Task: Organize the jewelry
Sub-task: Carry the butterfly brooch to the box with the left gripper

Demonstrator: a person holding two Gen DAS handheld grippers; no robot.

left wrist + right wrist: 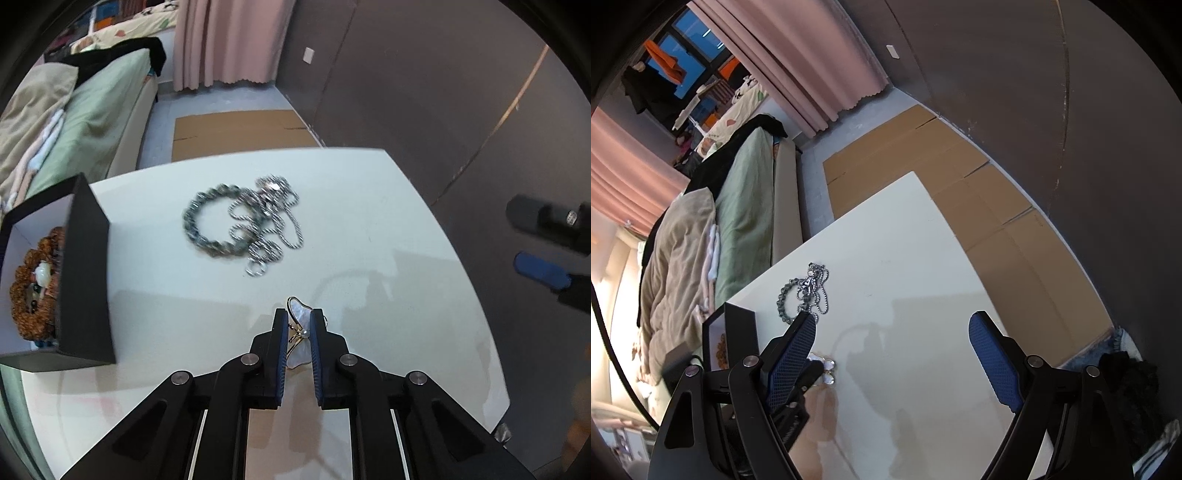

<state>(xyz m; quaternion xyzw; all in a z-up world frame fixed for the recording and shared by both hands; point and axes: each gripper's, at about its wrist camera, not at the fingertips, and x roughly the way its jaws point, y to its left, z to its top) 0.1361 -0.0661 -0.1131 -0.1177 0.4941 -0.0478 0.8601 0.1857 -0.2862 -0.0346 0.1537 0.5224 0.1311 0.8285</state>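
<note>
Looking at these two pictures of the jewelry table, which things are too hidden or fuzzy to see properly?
- Pearly earring, left wrist view: the left hand-held gripper is shut on it, its pads covering the sides.
- Silver chain and grey bead bracelet, left wrist view: blurred and overlapping.
- Black box, left wrist view: its wall and the picture's edge hide part of the brown beads.

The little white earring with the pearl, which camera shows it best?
The left wrist view: the earring sits front and centre, clamped between the left gripper pads, with its wire hook and pearl visible. The right wrist view shows only a small pale bit of it, mostly hidden behind the right gripper finger.
</note>
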